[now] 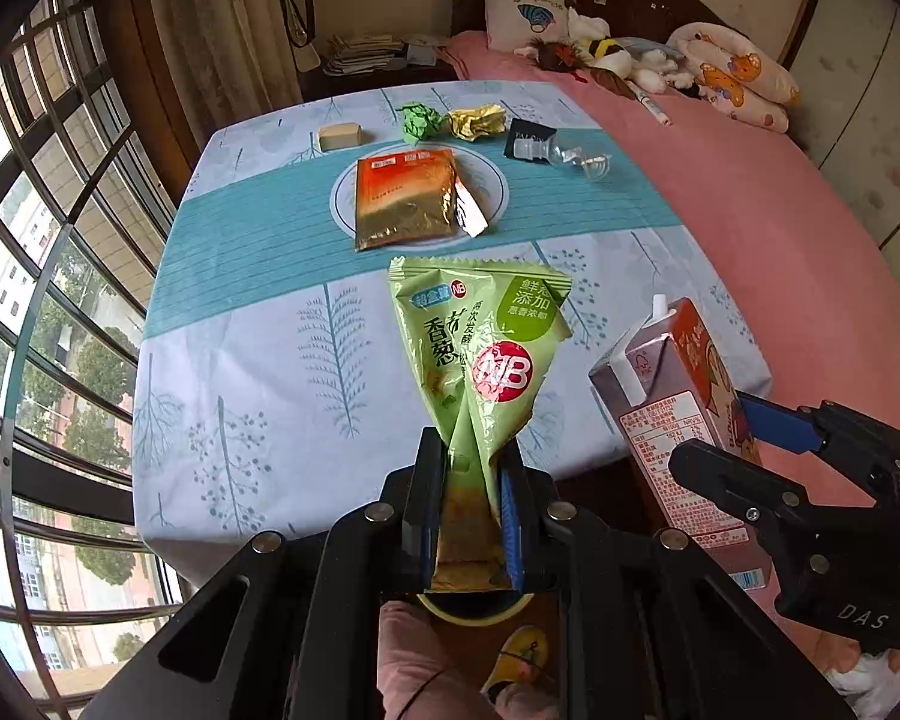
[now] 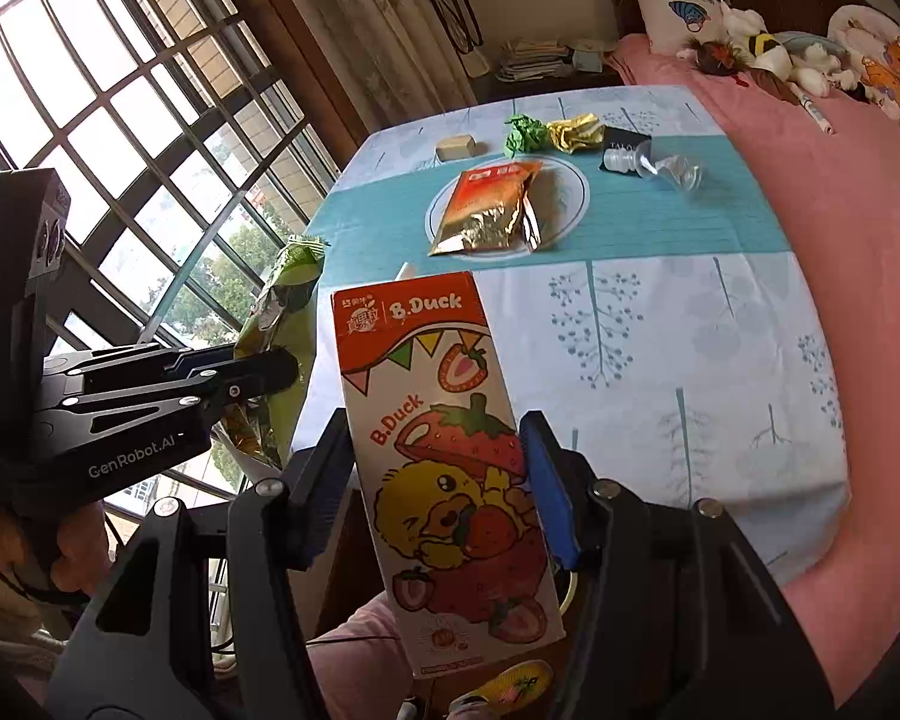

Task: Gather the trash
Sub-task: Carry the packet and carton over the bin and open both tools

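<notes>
Left wrist view: left gripper (image 1: 473, 480) clamped on the lower end of a green snack bag (image 1: 480, 348), bag held up in the air in front of the table (image 1: 258, 372). Right gripper (image 2: 435, 462) grips a strawberry milk carton (image 2: 450, 450) by its sides, jaws wide around it, carton tilted, straw sticking out the top. Both items are off the table, near its front edge. On the table: orange-gold foil packet (image 1: 405, 198) on a round plate print, green paper ball (image 1: 420, 120), yellow crumpled wrapper (image 1: 476, 122) just beside it, small tan box (image 1: 341, 136), black packet (image 1: 527, 141) touching a clear plastic bottle (image 1: 582, 161). Pink bed (image 1: 750, 210) behind, with plush toys. Window on the left.
</notes>
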The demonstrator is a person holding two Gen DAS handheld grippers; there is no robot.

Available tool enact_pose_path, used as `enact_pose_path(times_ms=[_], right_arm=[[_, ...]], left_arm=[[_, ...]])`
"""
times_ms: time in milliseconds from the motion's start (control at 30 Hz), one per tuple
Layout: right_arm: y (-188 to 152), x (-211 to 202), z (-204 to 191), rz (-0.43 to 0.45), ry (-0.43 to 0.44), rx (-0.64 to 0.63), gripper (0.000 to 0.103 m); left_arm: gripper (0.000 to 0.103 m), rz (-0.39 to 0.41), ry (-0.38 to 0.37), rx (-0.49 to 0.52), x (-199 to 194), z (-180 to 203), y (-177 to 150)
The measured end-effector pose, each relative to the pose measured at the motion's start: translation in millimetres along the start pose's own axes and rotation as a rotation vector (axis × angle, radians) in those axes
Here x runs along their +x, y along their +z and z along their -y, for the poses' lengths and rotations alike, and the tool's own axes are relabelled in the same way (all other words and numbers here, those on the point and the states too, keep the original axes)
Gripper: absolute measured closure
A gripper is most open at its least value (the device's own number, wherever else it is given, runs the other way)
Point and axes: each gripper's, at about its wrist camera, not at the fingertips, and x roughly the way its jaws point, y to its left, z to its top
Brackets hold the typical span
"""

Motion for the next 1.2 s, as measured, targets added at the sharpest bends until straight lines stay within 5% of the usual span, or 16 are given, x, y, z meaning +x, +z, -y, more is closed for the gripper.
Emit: enact_pose_path(times_ms=[233,433,933,1200], right_arm=[[-72.1,-5.1,25.5,-0.078,-0.021,0.108,0.051],[-122.8,21.7,46.4,-0.149,-0.063,0.214,0.051],[-268.5,226.2,99.5,-0.339,-0.195,0.384,0.05],[-307.9,299.1,122.0,-0.388,-0.222,0.451,0.042]], left_arm=[[0.086,-0.12,-0.012,0.029,24.9,24.4,-68.9],[0.086,-0.204,-0.034,0.014,83.9,17.8,-99.3],[0.086,-0.324,-0.025,-0.013,291.1,-10.2,-202.9],[0.033,-0.348,0.014,-0.036,340.5,-29.4,-231.9]])
